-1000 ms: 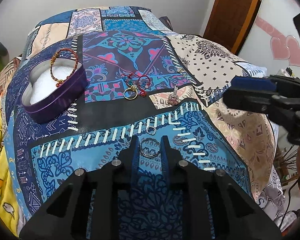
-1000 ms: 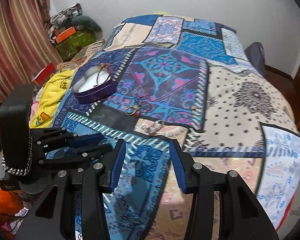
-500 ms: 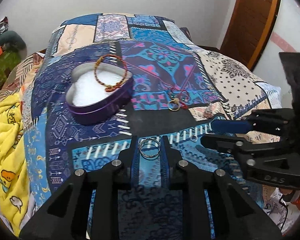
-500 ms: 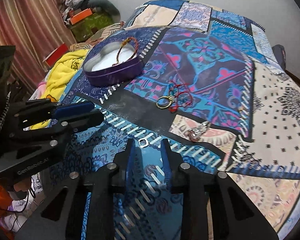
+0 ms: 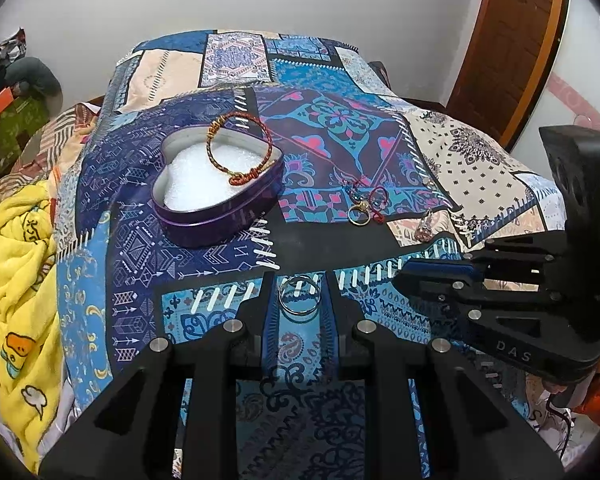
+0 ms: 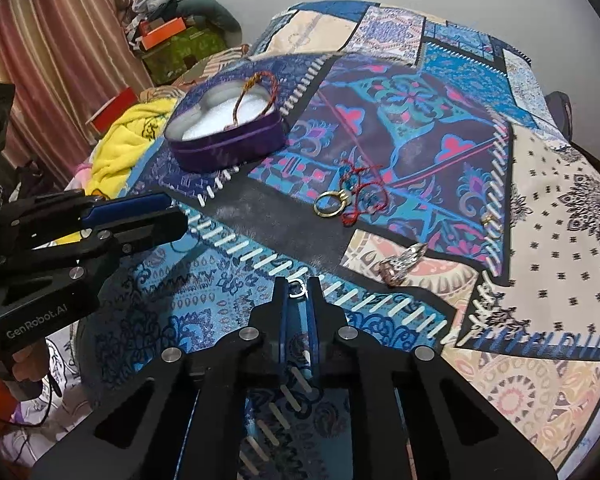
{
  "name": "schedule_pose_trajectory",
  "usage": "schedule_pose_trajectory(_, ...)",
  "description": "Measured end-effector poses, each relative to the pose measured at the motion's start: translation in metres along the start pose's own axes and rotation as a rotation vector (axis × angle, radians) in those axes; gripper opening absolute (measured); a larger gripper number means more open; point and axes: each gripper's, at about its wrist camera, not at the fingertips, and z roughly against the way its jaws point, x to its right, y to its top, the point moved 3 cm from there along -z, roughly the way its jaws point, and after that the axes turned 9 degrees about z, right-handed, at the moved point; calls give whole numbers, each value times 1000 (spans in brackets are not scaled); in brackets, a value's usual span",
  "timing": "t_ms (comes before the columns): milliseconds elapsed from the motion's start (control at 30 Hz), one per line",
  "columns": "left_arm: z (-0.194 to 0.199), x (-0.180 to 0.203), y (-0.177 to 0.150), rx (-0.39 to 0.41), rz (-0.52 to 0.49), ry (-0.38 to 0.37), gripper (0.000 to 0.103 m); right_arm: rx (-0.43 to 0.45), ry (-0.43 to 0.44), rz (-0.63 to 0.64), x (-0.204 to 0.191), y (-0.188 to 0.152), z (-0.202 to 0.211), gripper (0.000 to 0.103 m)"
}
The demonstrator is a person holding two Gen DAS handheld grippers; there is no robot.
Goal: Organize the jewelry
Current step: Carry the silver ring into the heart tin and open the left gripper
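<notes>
My left gripper (image 5: 299,278) is shut on a silver ring (image 5: 299,295), held above the patchwork bedspread in front of a purple heart-shaped tin (image 5: 220,192). A red-and-gold cord bracelet (image 5: 238,152) lies across the tin's white lining. My right gripper (image 6: 298,284) is shut on a small silver ring (image 6: 298,289) low over the blue patch. On the bedspread lie a gold ring (image 6: 329,204) tangled with red thread (image 6: 360,200), a silver ornate ring (image 6: 400,264) and a small gold piece (image 6: 487,219).
A yellow blanket (image 5: 16,264) lies at the bed's left edge. Boxes and clothes (image 6: 172,36) are piled by the striped curtain (image 6: 60,52). A wooden door (image 5: 512,40) stands at the right. The two grippers are close together.
My left gripper lifted the silver ring off the bedspread and swung left toward the tin. My right gripper moved down over the small ring and closed on it.
</notes>
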Motion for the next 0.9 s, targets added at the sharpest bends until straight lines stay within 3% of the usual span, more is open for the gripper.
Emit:
schedule_pose_trajectory(400,22,-9,12,63,23,15,21,139,-49,8,1,35,43,8)
schedule_pose_trajectory(900,50,-37,50,199,56,37,21,234,-39,90,-24,82,48,8)
